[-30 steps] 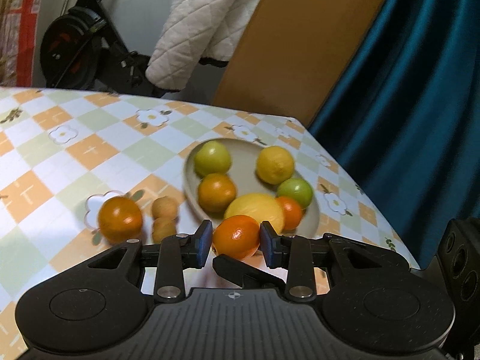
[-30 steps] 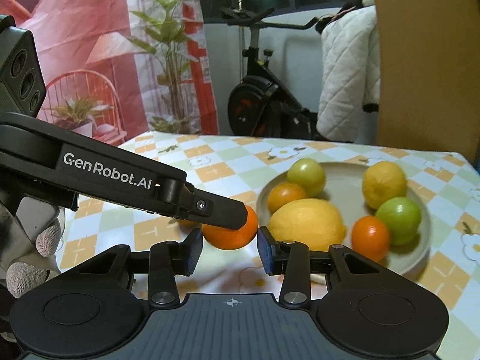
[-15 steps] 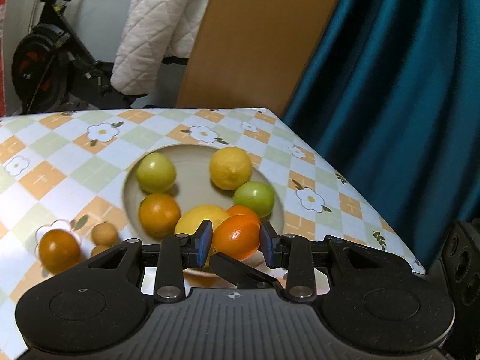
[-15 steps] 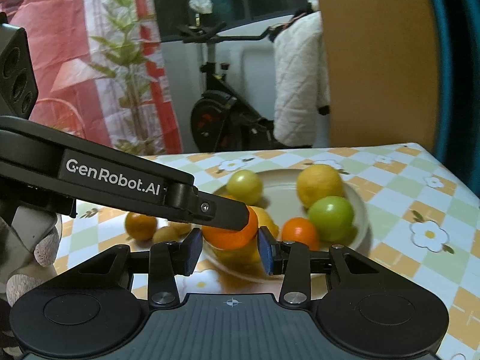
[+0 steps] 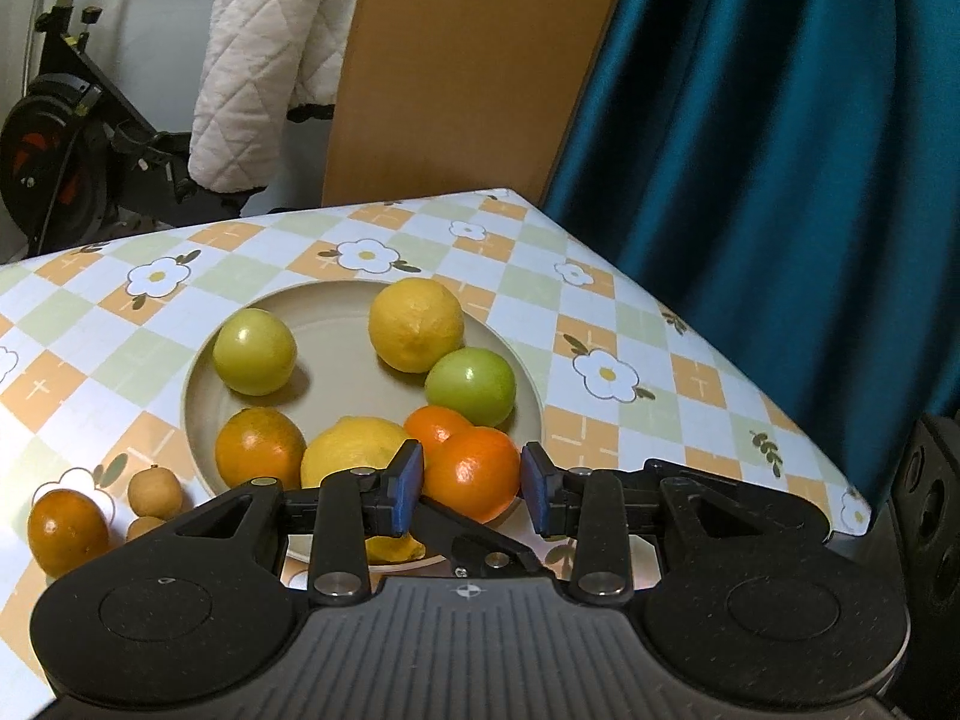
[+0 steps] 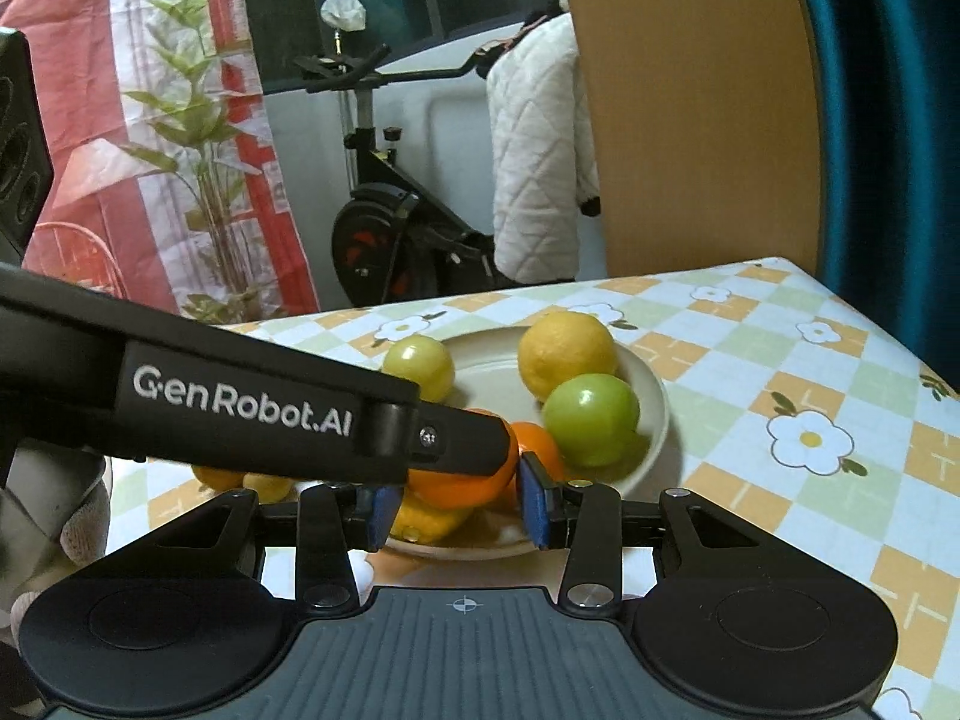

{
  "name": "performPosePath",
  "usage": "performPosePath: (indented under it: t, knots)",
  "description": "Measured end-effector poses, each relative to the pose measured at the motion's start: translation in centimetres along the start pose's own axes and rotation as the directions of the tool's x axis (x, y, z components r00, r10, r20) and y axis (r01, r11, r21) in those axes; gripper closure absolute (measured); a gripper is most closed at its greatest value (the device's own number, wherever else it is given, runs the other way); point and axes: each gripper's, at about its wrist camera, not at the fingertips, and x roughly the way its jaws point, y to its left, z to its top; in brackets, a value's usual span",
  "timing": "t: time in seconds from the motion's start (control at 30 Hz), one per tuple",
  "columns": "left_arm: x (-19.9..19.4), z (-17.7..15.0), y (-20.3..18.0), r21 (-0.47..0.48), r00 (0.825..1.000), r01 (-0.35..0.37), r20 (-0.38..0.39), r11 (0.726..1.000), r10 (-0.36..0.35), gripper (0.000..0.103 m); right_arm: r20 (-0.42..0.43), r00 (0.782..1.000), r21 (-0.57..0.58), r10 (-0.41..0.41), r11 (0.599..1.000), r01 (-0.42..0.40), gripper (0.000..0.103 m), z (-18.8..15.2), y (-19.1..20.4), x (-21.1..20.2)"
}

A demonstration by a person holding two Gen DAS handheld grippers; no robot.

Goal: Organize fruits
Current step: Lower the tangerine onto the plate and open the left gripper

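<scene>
both the left hand-held gripper [image 5: 471, 495] and the right hand-held gripper [image 6: 459, 501] clamp one orange [image 5: 474, 471] above the plate's [image 5: 336, 324] near rim.

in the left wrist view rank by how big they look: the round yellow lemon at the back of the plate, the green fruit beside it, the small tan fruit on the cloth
1. Round yellow lemon, largest.
2. Green fruit, a bit smaller, though it sits slightly nearer the camera.
3. Small tan fruit, clearly smallest despite being closest.
</scene>
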Motion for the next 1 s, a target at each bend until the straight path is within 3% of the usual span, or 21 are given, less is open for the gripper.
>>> performPosePath:
  t: [1.0]
  knots:
    - [0.7,0.6,-0.8,0.071,0.995,-0.099,0.029,0.993,0.097,0.064,-0.013,1.0,0.071,-0.008,0.997,0.008,0.059,-0.4,-1.6,0.6]
